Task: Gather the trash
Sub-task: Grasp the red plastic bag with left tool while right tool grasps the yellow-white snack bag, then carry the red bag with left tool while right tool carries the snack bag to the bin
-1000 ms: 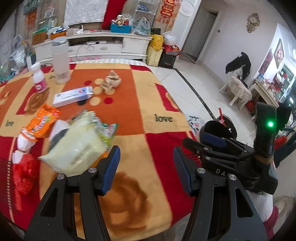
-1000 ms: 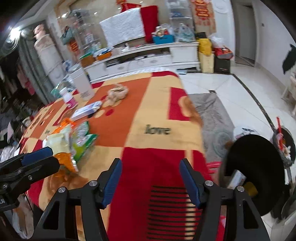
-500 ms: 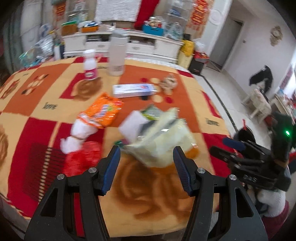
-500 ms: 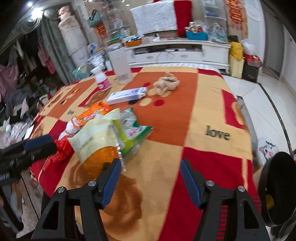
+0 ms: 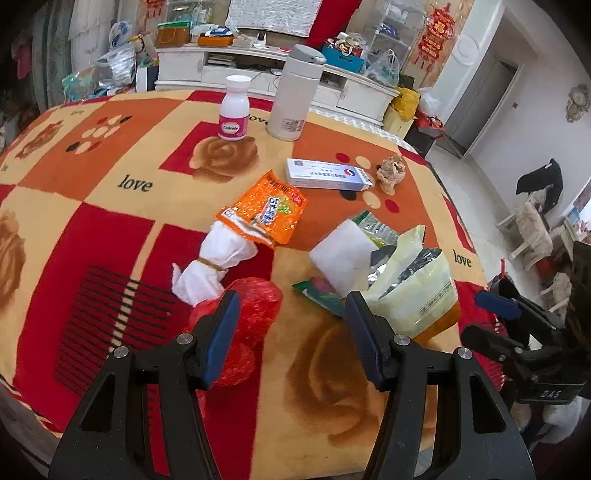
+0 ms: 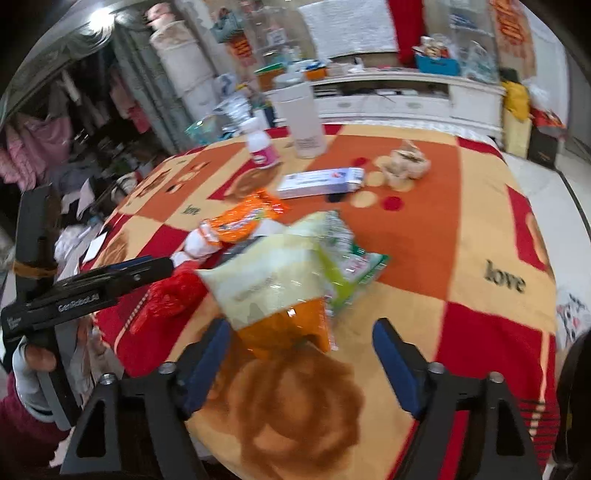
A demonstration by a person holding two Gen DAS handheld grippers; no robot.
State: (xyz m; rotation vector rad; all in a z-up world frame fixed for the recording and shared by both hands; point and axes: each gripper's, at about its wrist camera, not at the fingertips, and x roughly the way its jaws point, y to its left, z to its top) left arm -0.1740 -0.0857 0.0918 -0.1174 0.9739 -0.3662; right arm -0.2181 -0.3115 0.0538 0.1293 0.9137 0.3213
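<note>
Soft, even indoor light falls on the table, casting only faint shadows. The left wrist view is sharp; the right wrist view is smeared by motion blur throughout. A ceiling lamp flares at its upper left. Fisheye distortion bends both frames, with dark vignetted corners.

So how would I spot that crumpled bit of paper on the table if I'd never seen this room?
Start at the tall white flask at the far side of the patterned tablecloth. Nearer lies a flat white and blue carton; the crumpled beige paper wad sits at its right end, the only wrinkled, unprinted scrap there.
</note>
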